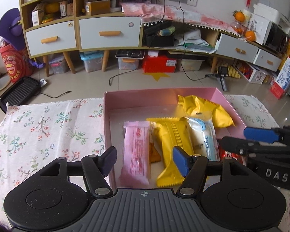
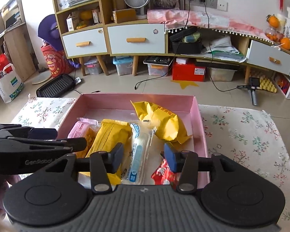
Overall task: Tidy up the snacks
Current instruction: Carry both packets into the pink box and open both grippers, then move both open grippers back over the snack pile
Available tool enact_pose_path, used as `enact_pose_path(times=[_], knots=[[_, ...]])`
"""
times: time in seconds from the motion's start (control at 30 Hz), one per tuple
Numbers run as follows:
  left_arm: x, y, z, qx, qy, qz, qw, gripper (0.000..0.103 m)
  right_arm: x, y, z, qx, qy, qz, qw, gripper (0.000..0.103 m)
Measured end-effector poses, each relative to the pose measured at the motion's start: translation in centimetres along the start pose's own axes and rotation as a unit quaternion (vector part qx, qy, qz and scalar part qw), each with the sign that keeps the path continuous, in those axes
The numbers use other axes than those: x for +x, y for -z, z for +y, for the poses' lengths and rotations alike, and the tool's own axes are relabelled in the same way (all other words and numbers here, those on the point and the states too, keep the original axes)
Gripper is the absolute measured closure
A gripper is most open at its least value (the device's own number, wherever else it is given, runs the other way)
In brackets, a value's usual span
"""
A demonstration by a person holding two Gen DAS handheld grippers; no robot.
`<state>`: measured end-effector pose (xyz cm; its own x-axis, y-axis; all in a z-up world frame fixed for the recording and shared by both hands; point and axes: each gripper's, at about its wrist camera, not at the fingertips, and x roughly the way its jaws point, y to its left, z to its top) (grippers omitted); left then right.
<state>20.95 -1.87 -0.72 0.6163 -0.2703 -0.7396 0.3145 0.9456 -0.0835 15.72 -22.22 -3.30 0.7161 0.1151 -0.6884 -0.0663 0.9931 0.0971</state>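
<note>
- Pink box [image 1: 106, 119] sits on the floral-cloth surface [image 1: 48, 127], holding the snack packets: pink wafer [image 1: 136, 150], yellow bars [image 1: 170, 148], white packet [image 2: 140, 154].
- Left gripper [image 1: 145, 161] and right gripper [image 2: 143, 157] hover over the box's near end, fingers released, grasping nothing.
- Judged step: packets just dropped in; next, withdraw and find any snack outside the box.

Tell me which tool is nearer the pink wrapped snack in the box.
Left. The left tool hangs right over the pink wrapped snack, fingers either side without pressing it. The right tool hangs farther along the row, over the white-and-blue packet.
</note>
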Motion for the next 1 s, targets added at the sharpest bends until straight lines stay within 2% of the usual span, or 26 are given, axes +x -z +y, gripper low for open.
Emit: enact_pose_path(times=[0.43,0.67,0.83,1.0], knots=[[-4.4,2.4,-0.9,0.019,-0.006,0.004,0.9998,0.027,-3.4,0.6,0.1,-0.016,0.009,-0.005,1.0,0.04],[-6.8,3.8,-1.6,0.027,-0.007,0.002,0.9996,0.016,-5.1,1.4,-0.1,-0.018,0.01,-0.003,1.0,0.03],[-8.2,5.1,-2.2,0.04,-0.006,0.008,0.9992,0.01,-6.4,2.2,-0.3,-0.02,0.011,-0.002,1.0,0.016],[-9.2,6.6,-2.7,0.048,0.0,0.02,0.9987,0.007,-7.3,3.0,-0.5,-0.018,0.008,0.008,1.0,0.009]])
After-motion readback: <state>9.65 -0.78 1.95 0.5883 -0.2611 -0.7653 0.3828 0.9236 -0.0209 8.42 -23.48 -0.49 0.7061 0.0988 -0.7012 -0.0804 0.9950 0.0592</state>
